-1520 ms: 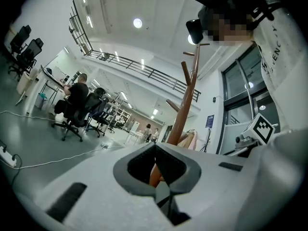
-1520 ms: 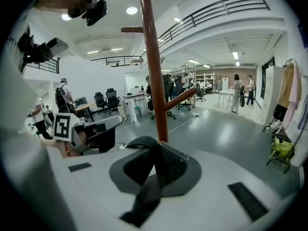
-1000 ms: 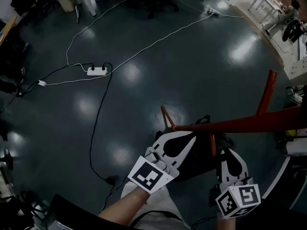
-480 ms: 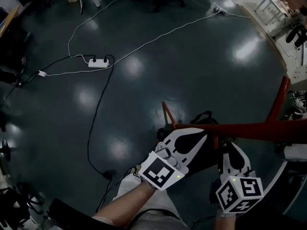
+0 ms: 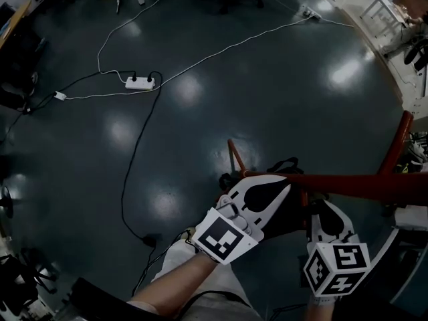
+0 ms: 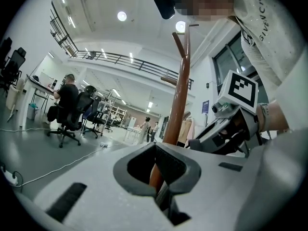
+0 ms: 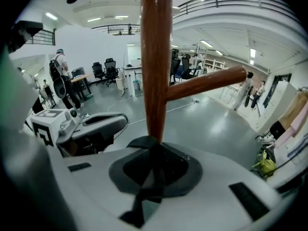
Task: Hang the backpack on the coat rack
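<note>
The brown-red coat rack crosses the head view at the right, with one peg pointing up-left. The black backpack hangs below it, mostly hidden by both grippers. My left gripper is pressed against the pole, shut, with a dark bit of the backpack in the seam of its jaws. My right gripper sits just right of it, shut on a black strap right under the pole and a side peg. Each gripper shows in the other's view: right gripper, left gripper.
A white power strip with long cables lies on the dark glossy floor at the upper left. A black cable ends near my left arm. A white table stands at the top right. Office chairs and a seated person are far behind.
Both grippers have moved a little right and closer to the rack's pole with the backpack. They stay shut throughout.
</note>
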`<state>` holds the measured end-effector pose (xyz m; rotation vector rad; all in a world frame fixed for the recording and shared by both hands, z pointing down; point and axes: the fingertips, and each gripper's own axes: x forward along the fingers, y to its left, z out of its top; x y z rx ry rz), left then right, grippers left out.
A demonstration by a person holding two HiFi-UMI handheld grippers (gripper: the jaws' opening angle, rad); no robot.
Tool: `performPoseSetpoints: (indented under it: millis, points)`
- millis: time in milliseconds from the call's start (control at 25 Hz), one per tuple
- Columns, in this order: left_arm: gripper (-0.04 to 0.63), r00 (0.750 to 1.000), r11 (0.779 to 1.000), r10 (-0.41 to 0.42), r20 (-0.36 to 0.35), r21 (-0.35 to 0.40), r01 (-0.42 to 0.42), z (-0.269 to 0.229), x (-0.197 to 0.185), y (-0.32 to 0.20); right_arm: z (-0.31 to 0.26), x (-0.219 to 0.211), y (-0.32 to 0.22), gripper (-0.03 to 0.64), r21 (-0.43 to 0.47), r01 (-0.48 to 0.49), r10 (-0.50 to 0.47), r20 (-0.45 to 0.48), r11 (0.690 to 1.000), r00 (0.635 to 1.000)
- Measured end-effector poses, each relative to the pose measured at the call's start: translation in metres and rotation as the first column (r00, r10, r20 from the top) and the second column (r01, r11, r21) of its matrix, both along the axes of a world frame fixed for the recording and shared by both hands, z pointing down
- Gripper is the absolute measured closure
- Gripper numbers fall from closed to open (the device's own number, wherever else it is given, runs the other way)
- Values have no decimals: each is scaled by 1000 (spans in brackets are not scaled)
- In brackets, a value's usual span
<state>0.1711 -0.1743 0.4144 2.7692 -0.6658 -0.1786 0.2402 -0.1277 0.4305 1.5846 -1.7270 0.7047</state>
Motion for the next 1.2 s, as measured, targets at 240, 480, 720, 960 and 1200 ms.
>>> performPoseSetpoints:
  millis: [240,480,720,960,1200]
  points:
    - [586,1000,1000,0,5,-1,0,3,-1,5,4,-5,2,584,-97,147,-154,-67,984,986]
    - [586,1000,1000,1,14,-11,-1,6,-1,7,15,0,10,583,-295,285,-337,-144,912,931]
    - [586,1000,1000,-4,10,-14,4,6,-2,8,16,-2,9,581,-347,321,-403,-197,881,894]
    - [586,1000,1000,-7,3,-24,7,6,-2,8,-11,-3,-12,583,-291,354,-430,-262,889,864]
    - [586,1000,999,-12,-8,-43,12,6,-7,8,1,12,13,583,-331,316,-407,-256,889,877]
